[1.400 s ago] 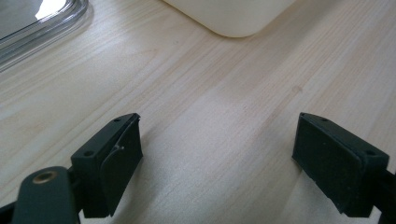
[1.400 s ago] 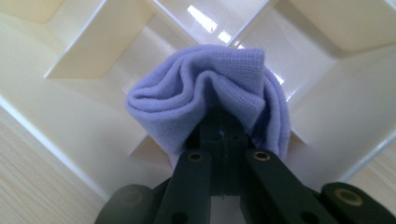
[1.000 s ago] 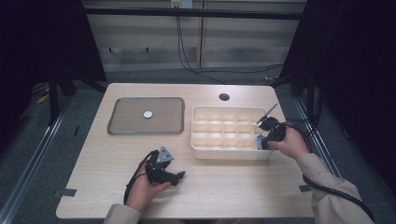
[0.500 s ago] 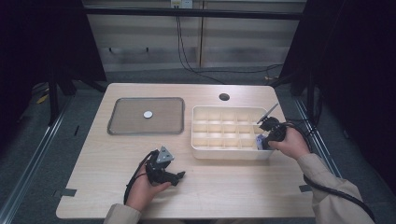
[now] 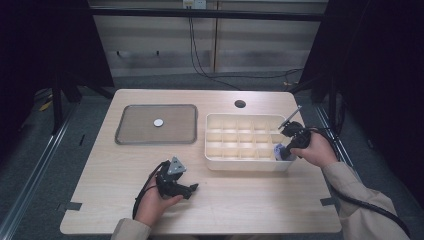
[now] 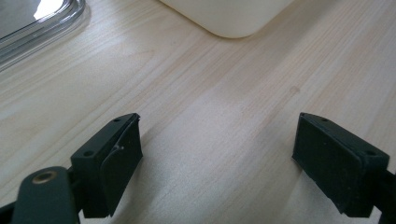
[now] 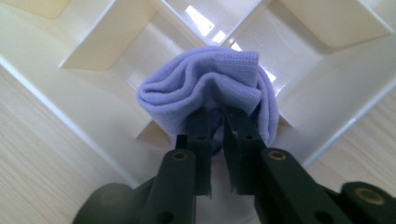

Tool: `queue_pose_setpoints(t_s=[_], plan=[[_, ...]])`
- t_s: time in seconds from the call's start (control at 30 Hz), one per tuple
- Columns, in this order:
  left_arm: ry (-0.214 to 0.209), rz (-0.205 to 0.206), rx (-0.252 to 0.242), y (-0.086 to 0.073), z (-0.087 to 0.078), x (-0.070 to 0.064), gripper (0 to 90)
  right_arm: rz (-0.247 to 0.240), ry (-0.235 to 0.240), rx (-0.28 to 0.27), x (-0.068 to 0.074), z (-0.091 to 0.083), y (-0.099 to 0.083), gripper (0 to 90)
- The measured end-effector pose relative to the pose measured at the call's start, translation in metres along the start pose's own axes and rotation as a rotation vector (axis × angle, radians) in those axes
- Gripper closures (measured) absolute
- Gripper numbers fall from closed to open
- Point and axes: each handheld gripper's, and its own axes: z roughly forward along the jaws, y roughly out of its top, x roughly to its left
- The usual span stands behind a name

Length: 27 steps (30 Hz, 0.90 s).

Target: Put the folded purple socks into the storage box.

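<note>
At the right of the high view, the right gripper (image 7: 216, 122) pinches a folded lilac cloth (image 7: 210, 88) over the near right corner compartment of the cream divided box (image 5: 215, 150). At lower left, the left gripper (image 6: 217, 154) rests with jaws wide apart above the bare wooden table (image 6: 224, 93).

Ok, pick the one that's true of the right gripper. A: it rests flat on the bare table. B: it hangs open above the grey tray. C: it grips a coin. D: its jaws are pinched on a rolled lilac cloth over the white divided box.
D: the right gripper has its jaws pinched into the rolled lilac cloth, held over a compartment of the white divided box.
</note>
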Motion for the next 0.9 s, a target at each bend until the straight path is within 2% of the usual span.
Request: queue_pose_setpoints(t_s=[0.2, 0.5, 0.9], plan=[[0.002, 0.002, -0.001, 0.000, 0.000, 0.000, 14.7, 0.003, 0.004, -0.020, -0.001, -0.010, -0.002, 75.2], [0.004, 0.005, -0.001, 0.000, 0.000, 0.000, 14.7, 0.002, -0.002, -0.027, -0.001, -0.021, -0.001, 61.6], [0.004, 0.005, 0.000, 0.000, 0.000, 0.000, 14.7, 0.001, 0.000, -0.035, 0.001, -0.029, 0.001, 55.2]])
